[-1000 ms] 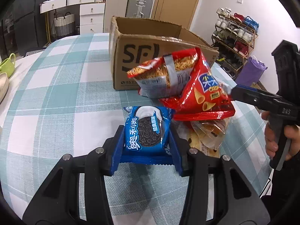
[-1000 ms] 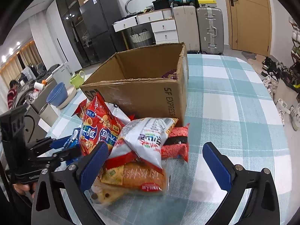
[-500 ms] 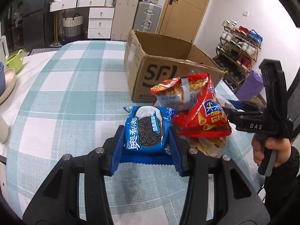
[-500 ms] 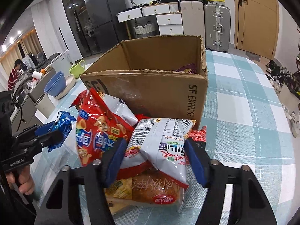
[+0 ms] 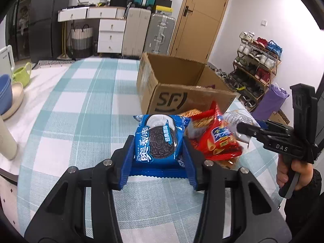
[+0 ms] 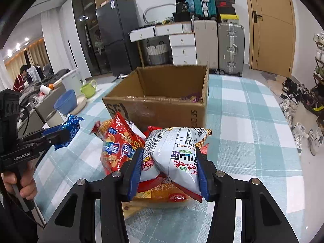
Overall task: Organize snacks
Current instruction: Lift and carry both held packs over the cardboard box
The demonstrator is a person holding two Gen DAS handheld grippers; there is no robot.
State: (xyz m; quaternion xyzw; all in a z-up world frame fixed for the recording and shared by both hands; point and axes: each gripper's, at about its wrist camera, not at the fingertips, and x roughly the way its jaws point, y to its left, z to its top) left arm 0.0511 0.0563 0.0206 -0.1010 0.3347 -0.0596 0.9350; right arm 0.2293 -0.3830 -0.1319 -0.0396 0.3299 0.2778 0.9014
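My left gripper (image 5: 159, 151) is shut on a blue Oreo packet (image 5: 158, 139) and holds it above the checked tablecloth, in front of the open cardboard box (image 5: 172, 93). It also shows at the left of the right wrist view (image 6: 60, 135). My right gripper (image 6: 168, 168) is shut on a white noodle-snack bag (image 6: 174, 154) on top of the snack pile. It shows in the left wrist view (image 5: 251, 128) at the right. A red chips bag (image 6: 119, 147) and an orange biscuit packet (image 6: 162, 194) lie in the pile before the box (image 6: 162, 105).
A purple packet (image 6: 192, 97) lies inside the box. A blue bowl (image 6: 65, 101), a plate and a green watering can (image 6: 88, 88) stand at the table's left edge. A cream cylinder (image 5: 6, 139) stands at the near left. A shoe rack (image 5: 257, 60) stands off the table to the right.
My right gripper moved in over the pile and closed on the white noodle-snack bag. My left gripper lifted the Oreo packet and turned toward the box.
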